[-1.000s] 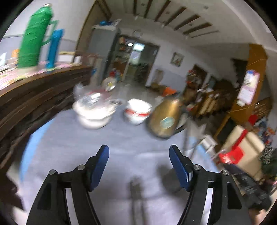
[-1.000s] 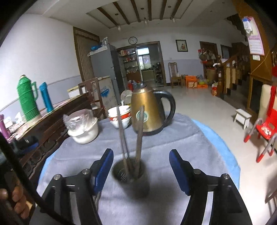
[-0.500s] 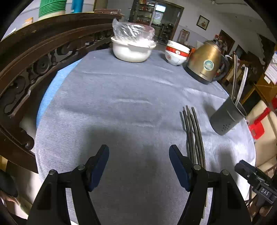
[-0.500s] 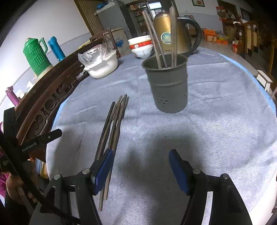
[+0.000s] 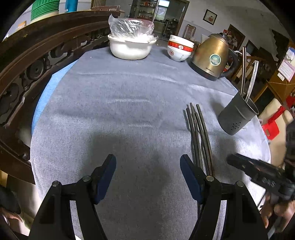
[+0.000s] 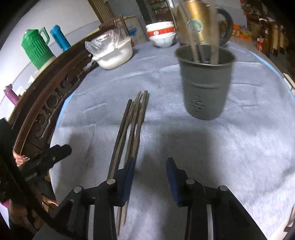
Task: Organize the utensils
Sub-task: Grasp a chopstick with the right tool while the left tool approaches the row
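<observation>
The right gripper (image 6: 149,177) has dropped closer, its empty fingers narrowed but apart just right of the dark loose chopsticks (image 6: 129,129) on the grey-clothed worktop (image 6: 202,147); left gripper (image 5: 147,177) gapes empty, pickup likely next.

Carved dark wooden railing (image 5: 33,61) beside the grey-clothed table (image 5: 118,110); pale walls (image 6: 36,16).

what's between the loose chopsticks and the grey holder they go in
Nothing visible. The chopsticks lie flat on the cloth left of the holder, with bare cloth between. The holder already has a few utensils but room remains.
</observation>
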### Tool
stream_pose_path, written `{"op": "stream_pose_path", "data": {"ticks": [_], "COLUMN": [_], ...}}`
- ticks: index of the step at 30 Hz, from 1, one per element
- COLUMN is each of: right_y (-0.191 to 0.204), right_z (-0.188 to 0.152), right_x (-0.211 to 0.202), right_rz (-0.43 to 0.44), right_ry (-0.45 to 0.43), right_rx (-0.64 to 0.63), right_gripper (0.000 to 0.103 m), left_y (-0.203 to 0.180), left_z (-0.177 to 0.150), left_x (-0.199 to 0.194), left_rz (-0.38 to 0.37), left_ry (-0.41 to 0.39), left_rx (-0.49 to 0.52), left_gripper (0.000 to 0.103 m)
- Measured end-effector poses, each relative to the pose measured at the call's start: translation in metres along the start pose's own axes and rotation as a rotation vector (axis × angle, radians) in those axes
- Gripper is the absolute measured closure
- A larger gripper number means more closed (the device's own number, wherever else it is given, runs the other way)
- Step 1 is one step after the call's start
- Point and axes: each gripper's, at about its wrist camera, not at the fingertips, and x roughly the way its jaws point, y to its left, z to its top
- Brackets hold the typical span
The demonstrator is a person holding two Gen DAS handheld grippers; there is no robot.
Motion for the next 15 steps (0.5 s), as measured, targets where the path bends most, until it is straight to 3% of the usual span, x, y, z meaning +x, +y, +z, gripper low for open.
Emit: {"op": "stream_pose_path", "data": {"ticks": [4, 15], "right_y": [0.005, 0.013], "right_z": [0.017, 0.037], "right_x": [0.022, 0.057], "right_rz": [0.01, 0.026], "right_ry": [0.052, 0.157], "right_rx": [0.025, 0.057], "right_gripper": [0.077, 0.09], "left_y": [0.001, 0.005], "left_z": [0.001, 0.006], "left_x": [0.001, 0.006], "left_rz": [-0.006, -0.034], "left_ry": [0.024, 0.059], "left_rx": [0.004, -0.02], "left_gripper": [0.031, 0.031]}}
